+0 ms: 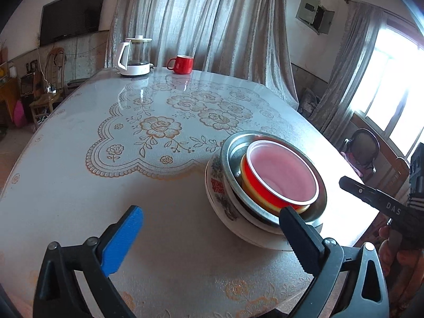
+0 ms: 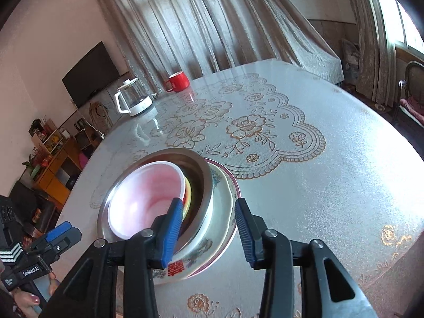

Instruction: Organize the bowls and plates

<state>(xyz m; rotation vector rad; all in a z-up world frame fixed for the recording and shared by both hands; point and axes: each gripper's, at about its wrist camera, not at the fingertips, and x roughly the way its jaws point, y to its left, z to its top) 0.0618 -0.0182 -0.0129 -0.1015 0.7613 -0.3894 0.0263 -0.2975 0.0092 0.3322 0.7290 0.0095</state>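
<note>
**Stack built; little left to sort**

The dishes stand as one nested stack near the table [image 1: 79, 185] edge. At the bottom, a patterned plate [image 2: 225, 193]; on it a white bowl with red characters [image 1: 216, 185]; inside that a steel bowl [image 1: 233, 148]; inside that a red bowl [image 1: 267, 185] with a pale pink interior. A yellow band shows beneath the red bowl; whether it is a separate bowl cannot be told.

Left gripper [image 1: 209, 228]: jaws wide, holding nothing. Its right finger sits just beside the stack's near rim; contact cannot be confirmed. Its left finger is well apart, over bare cloth.

Right gripper [image 2: 209, 228]: jaws moderately wide, holding nothing. They straddle the near side of the stack, one finger over the red bowl's side, the other outside the plate rim. No closure on any rim is visible.

A kettle [image 1: 135, 55] and red mug [image 1: 181, 65] stand at the far edge, well apart from the stack.

Judgement: no loose plate or bowl is visible elsewhere on the table, so nesting appears essentially complete. What may remain is squaring or shifting the stack, and withdrawing both grippers.
</note>
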